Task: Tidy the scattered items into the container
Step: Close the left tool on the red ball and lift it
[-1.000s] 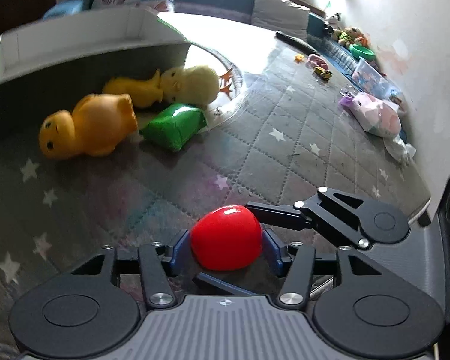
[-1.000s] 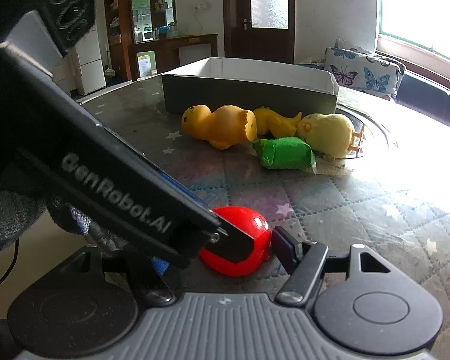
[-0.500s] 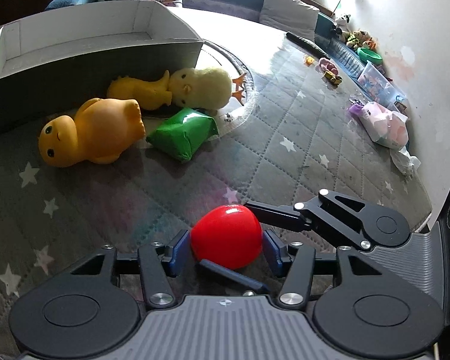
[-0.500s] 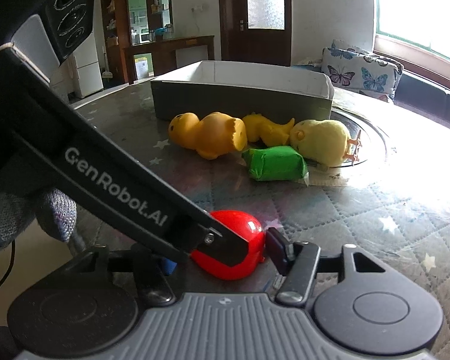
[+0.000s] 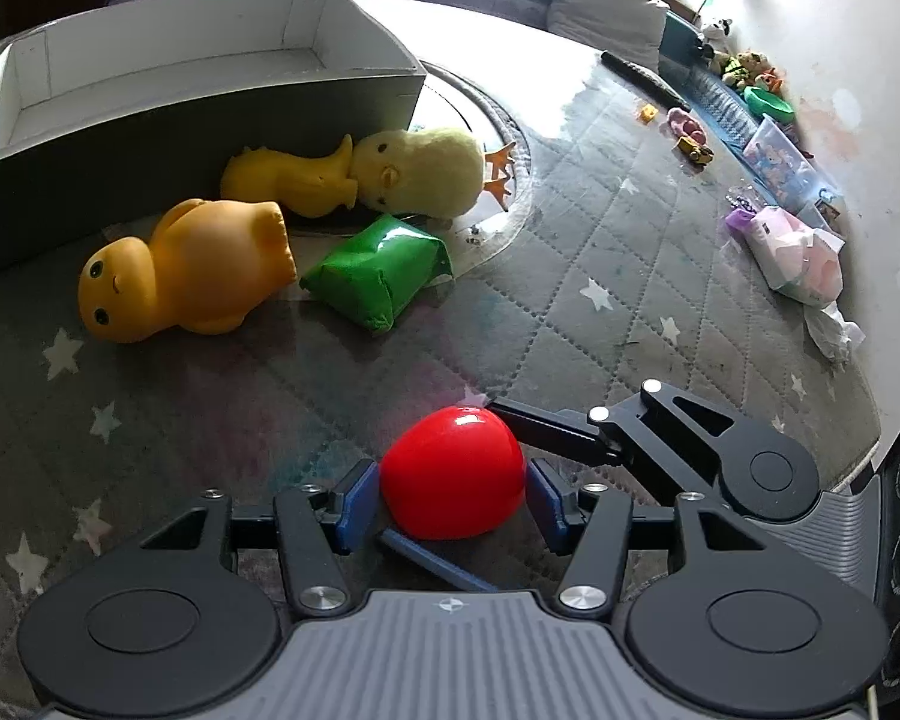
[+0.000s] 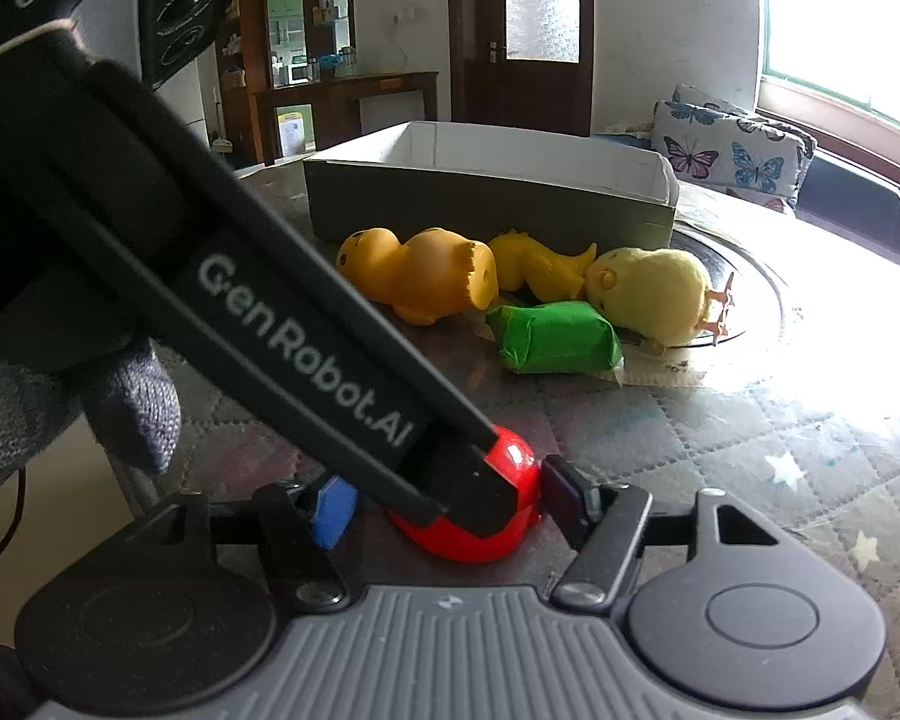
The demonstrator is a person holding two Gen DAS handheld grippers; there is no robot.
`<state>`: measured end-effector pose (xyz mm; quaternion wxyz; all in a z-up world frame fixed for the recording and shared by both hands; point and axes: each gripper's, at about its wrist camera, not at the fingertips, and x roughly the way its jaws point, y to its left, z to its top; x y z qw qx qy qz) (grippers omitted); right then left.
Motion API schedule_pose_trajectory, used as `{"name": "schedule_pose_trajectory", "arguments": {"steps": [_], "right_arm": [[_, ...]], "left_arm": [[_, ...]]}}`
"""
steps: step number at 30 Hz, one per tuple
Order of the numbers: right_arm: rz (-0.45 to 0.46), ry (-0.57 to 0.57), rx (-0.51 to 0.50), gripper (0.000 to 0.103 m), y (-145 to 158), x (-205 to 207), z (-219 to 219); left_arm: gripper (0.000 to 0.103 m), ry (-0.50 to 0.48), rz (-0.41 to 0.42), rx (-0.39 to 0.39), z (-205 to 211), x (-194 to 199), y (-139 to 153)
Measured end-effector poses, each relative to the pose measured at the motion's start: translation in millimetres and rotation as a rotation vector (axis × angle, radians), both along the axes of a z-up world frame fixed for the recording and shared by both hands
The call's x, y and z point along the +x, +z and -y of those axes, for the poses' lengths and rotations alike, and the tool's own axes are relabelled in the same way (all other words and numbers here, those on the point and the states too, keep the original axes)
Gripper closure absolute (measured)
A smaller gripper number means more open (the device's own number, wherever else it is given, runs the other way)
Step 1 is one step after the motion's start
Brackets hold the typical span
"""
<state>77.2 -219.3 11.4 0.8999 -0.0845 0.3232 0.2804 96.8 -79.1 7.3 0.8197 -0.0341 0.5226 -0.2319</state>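
Note:
A red egg-shaped toy (image 5: 452, 473) sits between the pads of my left gripper (image 5: 453, 498), which is shut on it. My right gripper (image 6: 450, 504) also brackets the red toy (image 6: 513, 468), its pads close on each side; contact is hidden by the left gripper's body. Further off lie an orange rubber duck (image 5: 186, 270), a small yellow duck (image 5: 288, 177), a plush chick (image 5: 420, 168) and a green packet (image 5: 378, 270). Behind them stands the open grey box (image 5: 198, 114), white inside.
The quilted star mat (image 5: 600, 252) covers a round table. Small toys, a plastic tub and a pink bag (image 5: 804, 258) lie at the far right edge by the wall. A butterfly cushion (image 6: 738, 150) and sofa are beyond the table.
Both grippers have risen and pulled back a little with the red toy; the box and ducks look further away, and more of the box's inside shows.

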Motion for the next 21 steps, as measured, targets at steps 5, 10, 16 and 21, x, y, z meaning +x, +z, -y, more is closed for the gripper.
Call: {"name": "schedule_pose_trajectory", "arguments": {"steps": [5,10,16,21], "right_arm": [[-0.004,-0.001,0.015,0.035,-0.6,0.0,5.6],[0.001,-0.008,0.027,0.034,-1.4,1.8,7.7],[0.012,-0.012,0.036,0.043,-2.2,3.7,13.6],[0.020,-0.014,0.034,0.044,-1.4,5.5,15.8]], "left_arm": [[0.045,-0.012,0.007,0.017,3.4,0.1,1.2],[0.045,0.048,-0.018,0.023,9.8,3.6,1.2],[0.043,0.046,0.013,0.063,18.0,3.8,0.3],[0.043,0.023,0.068,0.127,29.9,0.8,-0.6]]}}
